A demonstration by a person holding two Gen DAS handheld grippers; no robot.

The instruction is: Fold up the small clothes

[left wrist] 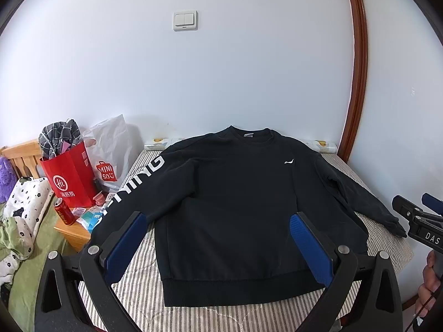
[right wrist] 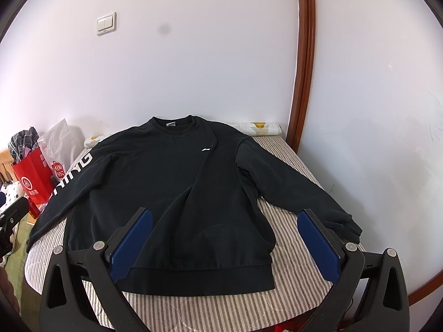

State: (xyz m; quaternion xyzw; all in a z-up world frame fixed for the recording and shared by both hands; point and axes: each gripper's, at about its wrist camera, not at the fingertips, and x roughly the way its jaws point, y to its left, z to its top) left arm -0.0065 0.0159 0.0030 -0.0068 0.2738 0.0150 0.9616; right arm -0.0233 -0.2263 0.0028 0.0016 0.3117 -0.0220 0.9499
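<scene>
A black sweatshirt (left wrist: 229, 193) lies flat and face up on a striped surface (left wrist: 144, 285), collar toward the wall, both sleeves spread out. Its left sleeve carries white lettering (left wrist: 133, 185); a small white logo (left wrist: 289, 161) sits on the chest. It also shows in the right wrist view (right wrist: 166, 188). My left gripper (left wrist: 218, 221) is open and empty, hovering above the hem. My right gripper (right wrist: 225, 218) is open and empty, above the hem's right side, near the right sleeve cuff (right wrist: 350, 228). The right gripper also shows at the edge of the left wrist view (left wrist: 415, 210).
A red paper bag (left wrist: 69, 177), a white Miniso plastic bag (left wrist: 109, 149) and a red can (left wrist: 63, 211) stand on a wooden stand at the left. Bedding (left wrist: 19, 221) lies further left. A white wall and a brown door frame (left wrist: 357, 83) bound the far and right sides.
</scene>
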